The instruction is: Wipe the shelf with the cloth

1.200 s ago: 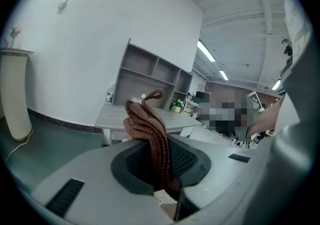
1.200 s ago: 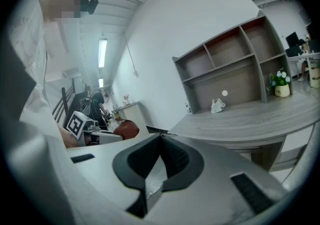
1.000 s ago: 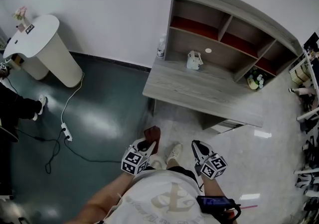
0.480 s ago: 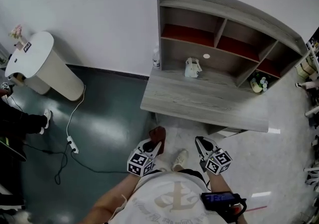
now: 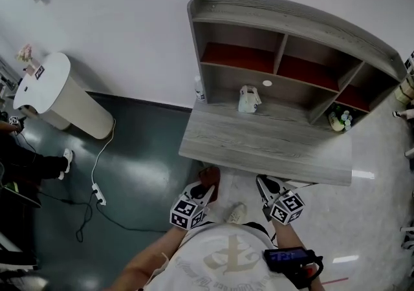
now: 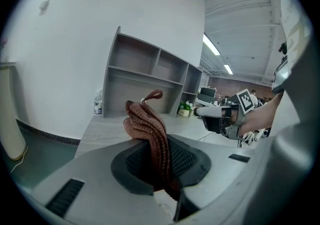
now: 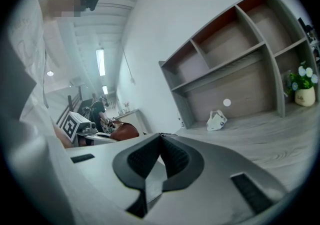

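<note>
far off at 9 o'clock a white pedestal and a floor cable lie well apart from the work and need no care. the left gripper has its jaws clamped on the brown knitted cloth. the cloth stands bunched up out of the pads with a small loop on top, held low at about 7 o'clock of the worktop, just short of its front edge. the step in hand, as i judge it, is carrying the cloth up to the shelf unit at 12 o'clock; no wiping has begun. to do it well, lift the left gripper over the front edge toward 12 o'clock and lay the free wad flat on the wood, so that cloth and not jaw tips rubs the surface. only a narrow wad sticks out, so light pressure and overlapping strokes should serve best. a small bottle just beside the unit's left wall and a white crumpled bag-like item near the back of the worktop sit in the likely path, so wipe round them or have them moved. the right gripper has its jaws together with nothing between them, held low at about 6 o'clock of the worktop; it could shift those things once opened. small potted plants in the nook at 2 o'clock look easy to tip.
</note>
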The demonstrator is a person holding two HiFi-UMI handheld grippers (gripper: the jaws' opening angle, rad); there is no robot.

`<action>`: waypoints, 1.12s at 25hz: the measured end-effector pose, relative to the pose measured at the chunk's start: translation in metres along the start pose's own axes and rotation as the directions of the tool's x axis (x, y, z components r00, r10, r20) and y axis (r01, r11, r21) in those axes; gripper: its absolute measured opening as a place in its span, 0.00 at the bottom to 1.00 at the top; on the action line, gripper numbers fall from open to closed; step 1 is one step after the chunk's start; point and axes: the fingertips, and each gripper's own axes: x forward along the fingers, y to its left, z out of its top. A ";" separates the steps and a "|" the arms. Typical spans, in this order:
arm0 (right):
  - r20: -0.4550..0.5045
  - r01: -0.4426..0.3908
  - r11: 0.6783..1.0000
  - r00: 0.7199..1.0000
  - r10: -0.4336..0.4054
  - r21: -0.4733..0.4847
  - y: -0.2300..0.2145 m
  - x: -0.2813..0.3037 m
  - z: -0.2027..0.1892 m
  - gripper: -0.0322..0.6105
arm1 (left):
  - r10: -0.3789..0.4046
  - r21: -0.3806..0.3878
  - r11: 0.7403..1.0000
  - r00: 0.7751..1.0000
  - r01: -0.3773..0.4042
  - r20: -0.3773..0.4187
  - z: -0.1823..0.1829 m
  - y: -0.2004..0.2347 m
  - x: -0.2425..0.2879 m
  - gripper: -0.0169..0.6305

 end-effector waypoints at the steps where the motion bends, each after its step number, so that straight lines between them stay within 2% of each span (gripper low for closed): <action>1: 0.007 -0.003 1.000 1.000 0.003 0.000 -0.008 0.000 0.006 0.06 | 0.007 0.003 1.000 1.000 -0.007 -0.002 0.005 0.000 0.007 0.13; 10: 0.044 -0.019 1.000 0.999 0.018 0.010 -0.066 -0.005 0.033 0.06 | 0.030 0.034 0.999 1.000 -0.030 0.010 0.047 -0.014 0.058 0.13; 20: 0.045 -0.025 0.999 0.999 0.024 0.034 -0.090 0.002 0.038 0.06 | 0.040 0.034 0.999 0.999 -0.039 -0.011 0.058 -0.011 0.082 0.13; 28: 0.055 0.018 0.999 0.998 -0.019 0.031 -0.117 0.009 0.052 0.06 | 0.015 0.028 0.999 1.000 -0.015 -0.003 0.077 0.005 0.117 0.13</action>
